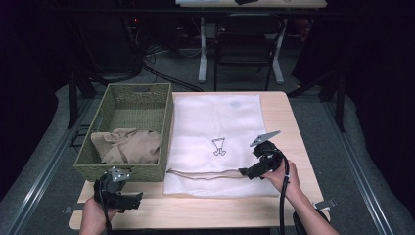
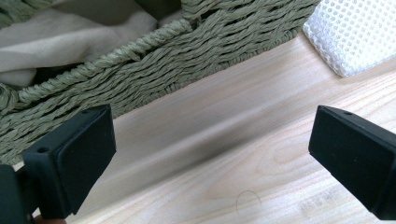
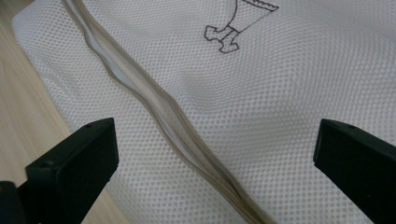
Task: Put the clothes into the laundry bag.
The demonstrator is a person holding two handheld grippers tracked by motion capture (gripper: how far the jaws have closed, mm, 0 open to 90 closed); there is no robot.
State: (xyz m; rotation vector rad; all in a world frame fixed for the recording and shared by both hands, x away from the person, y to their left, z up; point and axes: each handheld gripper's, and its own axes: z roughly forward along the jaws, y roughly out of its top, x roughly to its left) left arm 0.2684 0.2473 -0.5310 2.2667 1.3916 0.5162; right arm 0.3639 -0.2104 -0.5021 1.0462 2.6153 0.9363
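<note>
Two tools are at work in the lower part of the high view. The right tool (image 1: 243,172) hovers low over the mesh bag (image 1: 218,142) at lower centre, its jaws wide apart and holding nothing. It points at the zipper (image 3: 154,102), which runs along the near edge of the bag; I judge this is so that the bag can be opened. In the right gripper view the zipper crosses from upper left to lower centre, beige tape on both sides, a little wavy and not flat.

The left tool (image 1: 128,199) waits at lower left of the high view, just in front of the basket (image 1: 164,98), jaws also apart and empty, over the bare desk (image 2: 224,154). Probably it stays there to be ready for the cloth (image 1: 129,146).

The bag is white, of fine net with small round holes, thin and soft, lying flat. A small drawn figure (image 1: 219,146) is on its middle. The basket is green, woven of twisted cord, rough and stiff, rectangular. The cloth inside is tan, soft and crumpled, at the near end of the basket. The desk is pale wood with visible grain.
</note>
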